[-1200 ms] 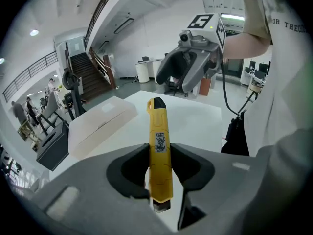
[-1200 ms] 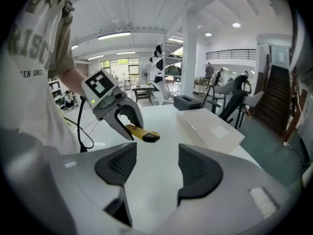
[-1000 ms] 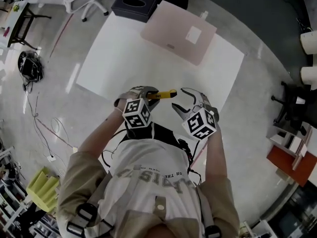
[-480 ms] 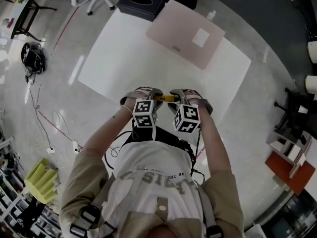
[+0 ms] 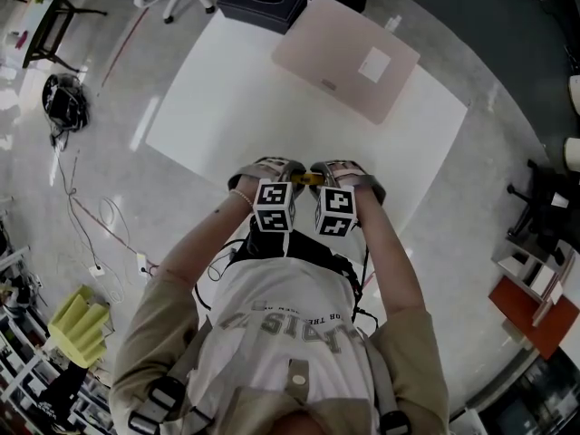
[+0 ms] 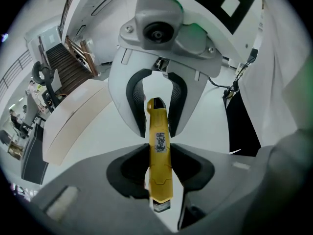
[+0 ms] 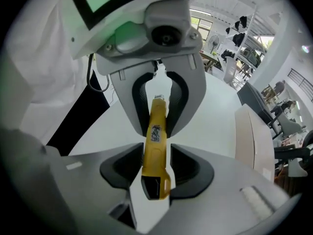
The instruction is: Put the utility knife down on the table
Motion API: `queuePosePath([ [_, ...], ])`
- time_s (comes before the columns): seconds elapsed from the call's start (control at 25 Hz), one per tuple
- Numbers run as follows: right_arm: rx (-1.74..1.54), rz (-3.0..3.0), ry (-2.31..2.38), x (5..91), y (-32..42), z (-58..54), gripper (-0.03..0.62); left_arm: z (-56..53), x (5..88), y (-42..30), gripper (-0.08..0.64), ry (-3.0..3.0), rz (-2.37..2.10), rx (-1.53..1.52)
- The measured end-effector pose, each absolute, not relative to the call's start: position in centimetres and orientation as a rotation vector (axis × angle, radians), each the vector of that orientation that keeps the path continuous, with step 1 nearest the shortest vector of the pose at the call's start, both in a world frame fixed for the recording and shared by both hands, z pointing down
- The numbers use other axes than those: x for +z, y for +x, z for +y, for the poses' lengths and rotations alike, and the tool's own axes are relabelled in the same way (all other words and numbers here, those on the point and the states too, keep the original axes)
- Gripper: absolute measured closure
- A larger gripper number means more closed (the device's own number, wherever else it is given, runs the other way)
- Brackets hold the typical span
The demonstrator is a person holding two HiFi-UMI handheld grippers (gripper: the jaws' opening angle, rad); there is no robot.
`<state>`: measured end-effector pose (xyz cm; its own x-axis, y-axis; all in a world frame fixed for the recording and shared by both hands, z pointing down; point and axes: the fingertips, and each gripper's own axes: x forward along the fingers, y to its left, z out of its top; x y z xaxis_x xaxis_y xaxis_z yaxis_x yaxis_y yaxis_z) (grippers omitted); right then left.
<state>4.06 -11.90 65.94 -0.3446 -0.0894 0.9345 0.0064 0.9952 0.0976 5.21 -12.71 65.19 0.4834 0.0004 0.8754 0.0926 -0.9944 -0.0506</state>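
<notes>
- Left gripper is clenched on one end of the yellow utility knife.
- Right gripper jaws have just been closing and its pads now grasp the knife's other end.
- Knife spans the two grippers, held over the white table near its front edge.

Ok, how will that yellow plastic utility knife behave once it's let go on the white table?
The yellow plastic utility knife bridges the left gripper and right gripper without sagging, so probably stiff. Its flat sides suggest it won't roll on the white table. The smooth casing may slip: the right jaws have just been closing round it.
</notes>
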Motion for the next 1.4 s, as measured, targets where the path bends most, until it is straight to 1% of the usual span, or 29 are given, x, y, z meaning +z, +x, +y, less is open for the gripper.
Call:
queuePosePath([
  [0.2, -0.147, -1.881, 0.059, 67.1, 4.3, -11.8, 0.454, -12.7, 65.3, 5.2, 0.425, -2.610, -0.075, -1.549],
  [0.28, -0.126, -1.901, 0.072, 66.9, 4.0, -11.8, 0.460, -12.7, 65.3, 5.1, 0.425, -2.620, -0.071, -1.546],
  [0.52, -0.133, -1.905, 0.091, 67.1, 4.0, -11.4, 0.463, -12.1, 65.6, 5.1, 0.422, -2.626, -0.071, -1.521],
  [0.8, -0.097, -1.931, 0.088, 66.6, 4.1, -10.7, 0.463, -12.2, 65.1, 5.1, 0.414, -2.642, 0.042, -1.454],
  [0.84, -0.093, -1.936, 0.091, 66.5, 4.1, -10.7, 0.463, -12.3, 65.2, 4.8, 0.406, -2.642, 0.058, -1.463],
  [0.96, -0.089, -1.935, 0.091, 66.7, 4.3, -10.5, 0.463, -12.5, 65.6, 3.5, 0.314, -2.668, 0.113, -1.478],
  [1.04, -0.084, -1.930, 0.089, 67.0, 4.6, -10.3, 0.463, -12.8, 65.6, 2.5, 0.281, -2.686, 0.163, -1.489],
  [1.2, -0.075, -1.920, 0.086, 67.6, 4.9, -9.9, 0.463, -12.9, 66.1, 0.4, 0.286, -2.707, 0.221, -1.545],
  [1.28, -0.064, -1.923, 0.092, 67.7, 4.9, -9.8, 0.463, -12.6, 66.3, -0.1, 0.356, -2.707, 0.221, -1.569],
  [1.4, -0.061, -1.922, 0.086, 67.7, 4.8, -9.7, 0.463, -12.3, 66.4, -0.2, 0.366, -2.690, 0.225, -1.576],
])
